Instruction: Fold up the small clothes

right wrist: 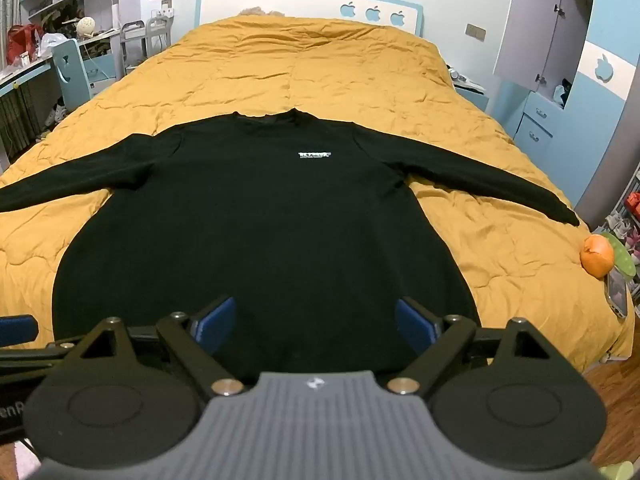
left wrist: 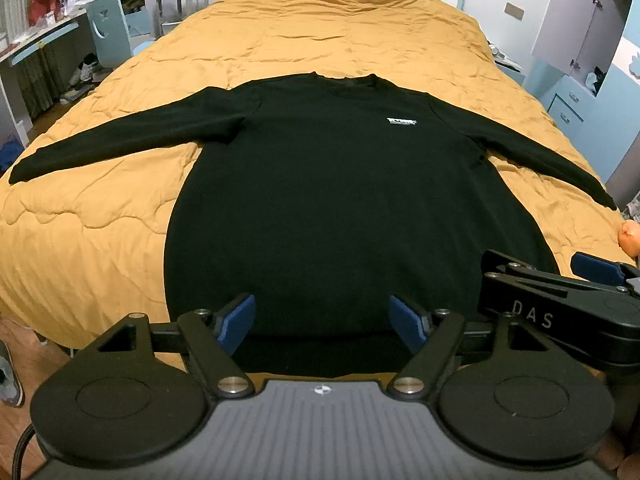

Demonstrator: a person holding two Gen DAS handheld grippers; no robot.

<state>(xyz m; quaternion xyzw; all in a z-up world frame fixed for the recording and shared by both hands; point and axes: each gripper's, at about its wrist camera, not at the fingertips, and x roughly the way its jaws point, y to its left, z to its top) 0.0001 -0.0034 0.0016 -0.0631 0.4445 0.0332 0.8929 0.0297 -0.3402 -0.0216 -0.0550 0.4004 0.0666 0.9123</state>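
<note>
At the far left of the left wrist view, a cluttered desk (left wrist: 36, 36) with a pale blue chair (left wrist: 110, 28) stands beside the bed. A mustard-yellow quilt (left wrist: 320, 32) covers the bed and fills most of the frame. A black long-sleeved sweater (left wrist: 340, 200) lies flat on the quilt in the center, front side up, neckline toward the headboard at the top and hem toward the camera at the bottom. Its left-hand sleeve (left wrist: 104, 144) stretches out to the left edge of the frame; its other sleeve (left wrist: 552, 164) reaches toward the right edge. A small white logo (left wrist: 402, 121) sits on the chest, right of center.

At bottom center, the left gripper (left wrist: 322, 322) is released, its blue-padded fingers spread wide over the sweater's hem with nothing between them. In the lower right of this view, the right gripper (left wrist: 560, 280) shows from the side, just beside the left one.

In the right wrist view, the sweater (right wrist: 260, 220) again fills the center, logo (right wrist: 316, 155) near the middle. The right gripper (right wrist: 314, 322) at the bottom center is likewise released, fingers apart above the hem. At the right edge, an orange fruit (right wrist: 597, 256) rests on the quilt (right wrist: 320, 64) near the bed's corner, well apart from the right-hand sleeve cuff (right wrist: 560, 210). A blue and white wardrobe (right wrist: 580, 60) stands at the upper right.
</note>
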